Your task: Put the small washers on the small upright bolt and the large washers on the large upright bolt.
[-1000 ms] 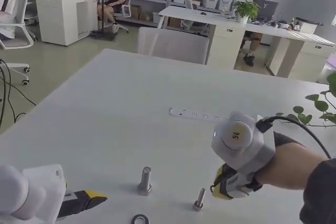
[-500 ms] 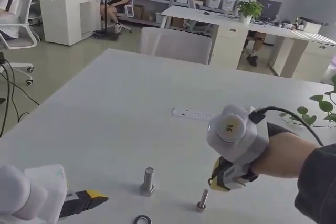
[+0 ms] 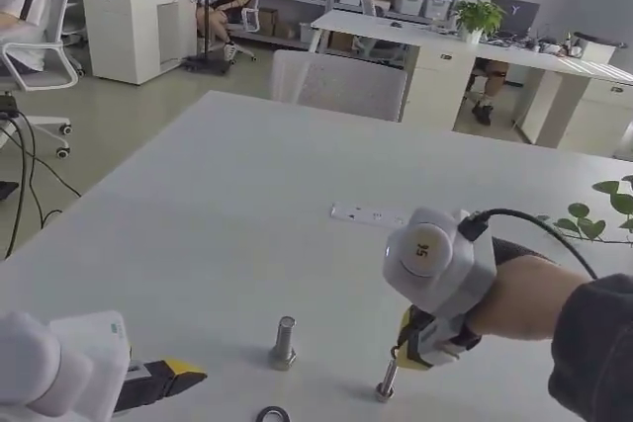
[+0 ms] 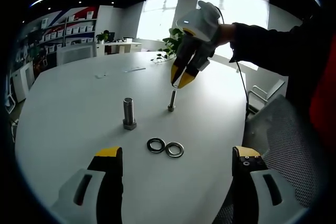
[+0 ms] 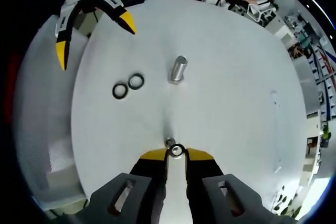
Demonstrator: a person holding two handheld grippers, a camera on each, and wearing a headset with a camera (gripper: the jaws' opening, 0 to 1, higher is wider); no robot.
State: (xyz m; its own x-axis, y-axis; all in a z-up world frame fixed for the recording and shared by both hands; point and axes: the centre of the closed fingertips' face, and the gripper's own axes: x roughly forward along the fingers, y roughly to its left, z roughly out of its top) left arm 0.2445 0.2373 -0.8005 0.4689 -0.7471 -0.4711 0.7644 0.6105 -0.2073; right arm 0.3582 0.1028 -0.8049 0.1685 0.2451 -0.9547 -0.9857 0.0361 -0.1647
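The large upright bolt [image 3: 284, 341] [image 4: 128, 114] [image 5: 178, 69] and the thinner small upright bolt [image 3: 387, 379] [image 4: 171, 100] stand on the white table [image 3: 227, 205]. My right gripper [image 3: 406, 351] [image 4: 180, 81] [image 5: 177, 153] hangs just above the small bolt, shut on a small washer [image 5: 177, 150], with the bolt's top [image 5: 169, 142] right beside it. Two large washers [image 4: 156, 145] [image 4: 175, 149] [image 5: 120, 91] [image 5: 136, 81] lie flat, touching, in front of the bolts. My left gripper [image 3: 163, 379] [image 4: 178, 156] [image 5: 94, 19] is open, empty, near the washers.
A white power strip [image 3: 371, 215] lies farther back on the table. A grey chair [image 3: 336, 84] stands at the far edge, and a plant [image 3: 603, 214] leans in at the right. Desks, shelves and seated people are beyond.
My right gripper has come down and slightly left, closer over the small bolt. The left gripper has stayed put. The head view has drifted a little.
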